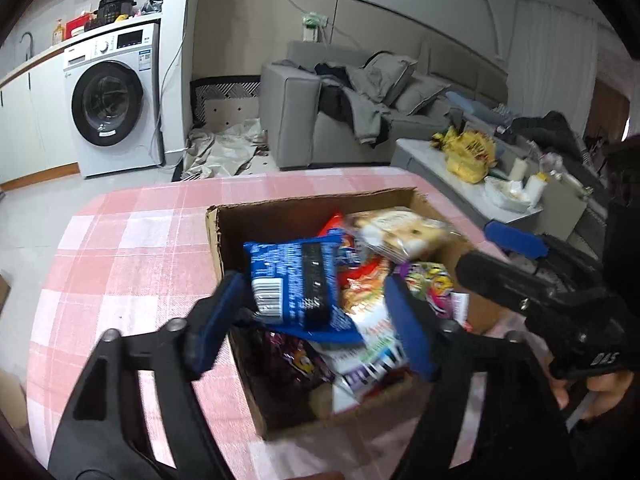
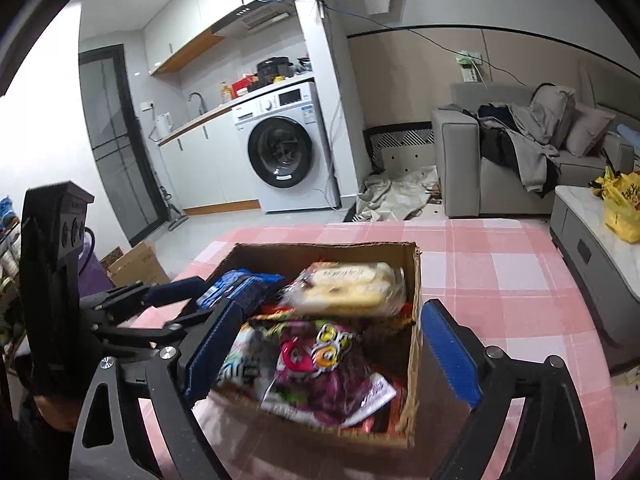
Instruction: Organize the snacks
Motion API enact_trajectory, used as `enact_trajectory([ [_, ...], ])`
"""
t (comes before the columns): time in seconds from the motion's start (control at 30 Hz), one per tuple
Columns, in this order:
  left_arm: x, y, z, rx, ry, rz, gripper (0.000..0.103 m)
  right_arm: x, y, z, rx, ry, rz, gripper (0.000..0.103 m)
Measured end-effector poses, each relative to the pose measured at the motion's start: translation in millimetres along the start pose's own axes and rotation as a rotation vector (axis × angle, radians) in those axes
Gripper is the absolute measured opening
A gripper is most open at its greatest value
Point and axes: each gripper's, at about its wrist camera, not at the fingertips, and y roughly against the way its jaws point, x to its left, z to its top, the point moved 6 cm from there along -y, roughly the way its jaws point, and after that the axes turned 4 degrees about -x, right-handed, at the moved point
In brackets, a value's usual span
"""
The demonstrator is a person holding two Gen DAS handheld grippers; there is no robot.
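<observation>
Snack packets crowd the open cardboard box (image 2: 414,320) to its rim, a blue packet (image 1: 294,280) uppermost; the checked worktop (image 1: 132,248) lies bare around it, left and beyond.

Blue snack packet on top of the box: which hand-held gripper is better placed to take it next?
Left. The left hand-held gripper is open with the blue snack packet right between its fingers. The right hand-held gripper, also open, straddles the cardboard box nearer the pink packet.
</observation>
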Motion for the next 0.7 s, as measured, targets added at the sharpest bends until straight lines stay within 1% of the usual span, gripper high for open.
enact_trajectory([
  [0.03,-0.3,5.3,-0.8,-0.008,-0.001,0.015,0.088,0.5,5.1,-1.5,-0.005,0.011,-0.003,0.095],
  [0.1,-0.7,17.6,-3.3,-0.024,-0.006,0.031,0.089,2.1,14.1,-6.3,-0.004,0.023,-0.004,0.1],
  [0.13,-0.9,24.7,-5.3,-0.027,-0.002,0.028,0.093,3.0,19.0,-9.1,-0.006,0.026,-0.002,0.103],
  [0.2,-0.6,37.9,-10.0,-0.033,0.011,0.032,0.103,3.0,28.1,-13.4,-0.011,0.027,-0.005,0.103],
  [0.27,0.0,51.0,-11.8,-0.055,0.013,0.037,0.103,4.2,35.8,-18.3,-0.015,0.032,-0.003,0.103],
  [0.43,1.3,84.6,-29.6,-0.079,0.01,0.064,0.103,7.8,50.4,-31.1,-0.033,0.04,0.006,0.103],
  [0.6,1.3,114.8,-54.8,-0.113,-0.002,0.093,0.103,12.8,68.1,-46.1,-0.06,0.052,0.024,0.103],
  [0.7,0.6,126.3,-66.2,-0.142,-0.007,0.107,0.103,15.7,79.4,-55.9,-0.076,0.069,0.03,0.103],
])
